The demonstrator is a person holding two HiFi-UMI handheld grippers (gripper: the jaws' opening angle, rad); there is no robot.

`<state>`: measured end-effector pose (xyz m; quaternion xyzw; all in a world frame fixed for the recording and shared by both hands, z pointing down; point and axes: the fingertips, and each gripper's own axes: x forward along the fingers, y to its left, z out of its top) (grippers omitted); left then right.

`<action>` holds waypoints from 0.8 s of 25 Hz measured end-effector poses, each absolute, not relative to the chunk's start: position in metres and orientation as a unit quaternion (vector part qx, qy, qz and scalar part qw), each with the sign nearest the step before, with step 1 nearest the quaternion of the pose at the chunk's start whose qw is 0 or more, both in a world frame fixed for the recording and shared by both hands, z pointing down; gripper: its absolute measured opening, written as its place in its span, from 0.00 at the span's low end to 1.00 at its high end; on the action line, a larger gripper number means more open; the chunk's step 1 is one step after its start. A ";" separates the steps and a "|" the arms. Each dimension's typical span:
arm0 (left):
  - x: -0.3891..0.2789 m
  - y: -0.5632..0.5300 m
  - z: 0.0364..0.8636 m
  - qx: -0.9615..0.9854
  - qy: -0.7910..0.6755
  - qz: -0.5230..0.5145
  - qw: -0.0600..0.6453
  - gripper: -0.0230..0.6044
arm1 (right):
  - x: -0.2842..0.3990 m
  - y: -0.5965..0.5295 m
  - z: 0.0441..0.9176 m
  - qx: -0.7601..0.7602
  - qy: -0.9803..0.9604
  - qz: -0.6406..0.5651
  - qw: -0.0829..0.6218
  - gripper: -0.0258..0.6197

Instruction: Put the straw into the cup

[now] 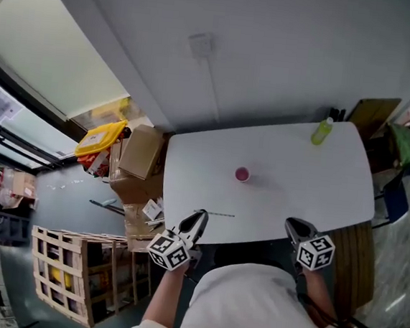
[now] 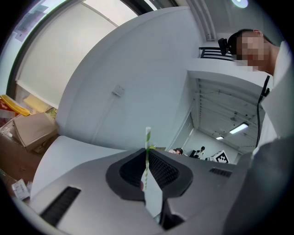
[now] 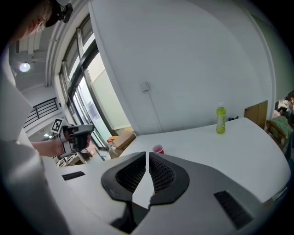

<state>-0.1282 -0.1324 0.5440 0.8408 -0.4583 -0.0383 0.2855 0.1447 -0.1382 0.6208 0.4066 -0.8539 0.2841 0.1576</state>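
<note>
A small pink cup [image 1: 241, 174] stands upright near the middle of the white table [image 1: 333, 186]; in the right gripper view the cup [image 3: 158, 149] shows just beyond the jaws. My left gripper [image 1: 198, 224] hovers at the table's near edge, shut on a thin green-and-white striped straw [image 1: 218, 213] that pokes out past its tips toward the right. In the left gripper view the straw [image 2: 147, 142] stands up between the closed jaws of the left gripper [image 2: 147, 160]. My right gripper [image 1: 296, 228], at the near edge further right, is shut with nothing in it [image 3: 147, 158].
A green bottle [image 1: 322, 130] stands at the table's far right corner, also seen as the bottle [image 3: 221, 118]. Cardboard boxes [image 1: 141, 153] and a wooden crate [image 1: 79, 270] sit on the floor to the left. A white wall runs behind the table.
</note>
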 end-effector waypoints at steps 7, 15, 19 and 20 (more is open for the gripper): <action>-0.101 -0.173 0.545 0.835 -0.484 -0.025 0.263 0.07 | 0.170 -0.168 0.628 0.380 -0.863 0.289 0.164 0.11; -0.076 -0.211 0.552 0.835 -0.487 0.006 0.255 0.07 | 0.184 -0.185 0.642 0.366 -0.861 0.310 0.172 0.11; -0.073 -0.229 0.562 0.841 -0.476 0.025 0.254 0.07 | 0.181 -0.195 0.649 0.372 -0.856 0.316 0.172 0.11; -0.074 -0.233 0.566 0.843 -0.474 0.029 0.254 0.07 | 0.181 -0.197 0.650 0.376 -0.853 0.317 0.172 0.11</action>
